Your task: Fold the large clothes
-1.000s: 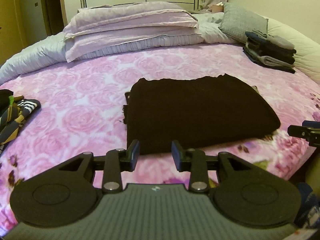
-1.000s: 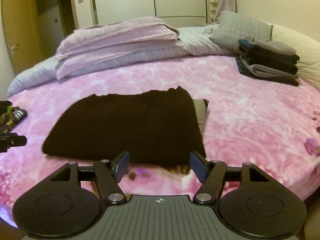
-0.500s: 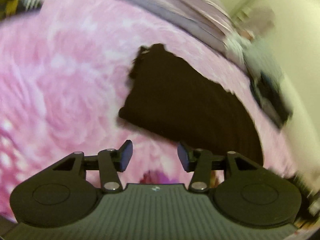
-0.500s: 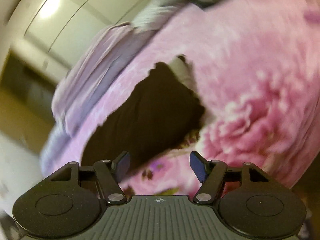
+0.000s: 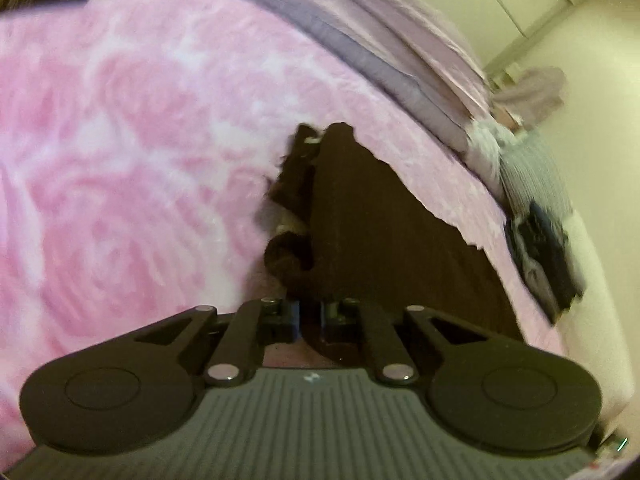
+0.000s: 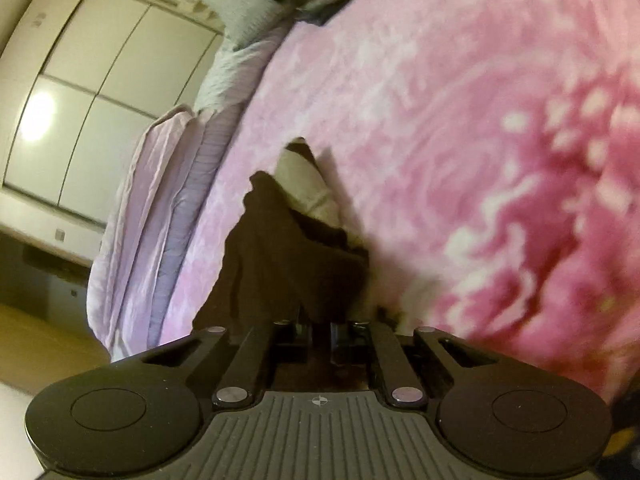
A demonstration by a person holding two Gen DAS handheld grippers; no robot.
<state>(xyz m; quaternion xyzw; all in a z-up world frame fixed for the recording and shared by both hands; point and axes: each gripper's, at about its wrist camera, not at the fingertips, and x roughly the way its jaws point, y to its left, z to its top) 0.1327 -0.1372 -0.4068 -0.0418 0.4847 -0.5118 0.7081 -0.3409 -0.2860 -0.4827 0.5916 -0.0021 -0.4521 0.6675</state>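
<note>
Now pinched shut on the near edge of the dark folded garment [image 5: 384, 240] by both left gripper [image 5: 310, 318] and right gripper [image 6: 320, 334], one corner each, apparently ready to lift it off the pink floral bedspread [image 5: 120, 160].

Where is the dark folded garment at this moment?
The dark garment lies on the pink floral bedspread; in both wrist views its near edge sits between the closed fingers of the left gripper and right gripper.
</note>
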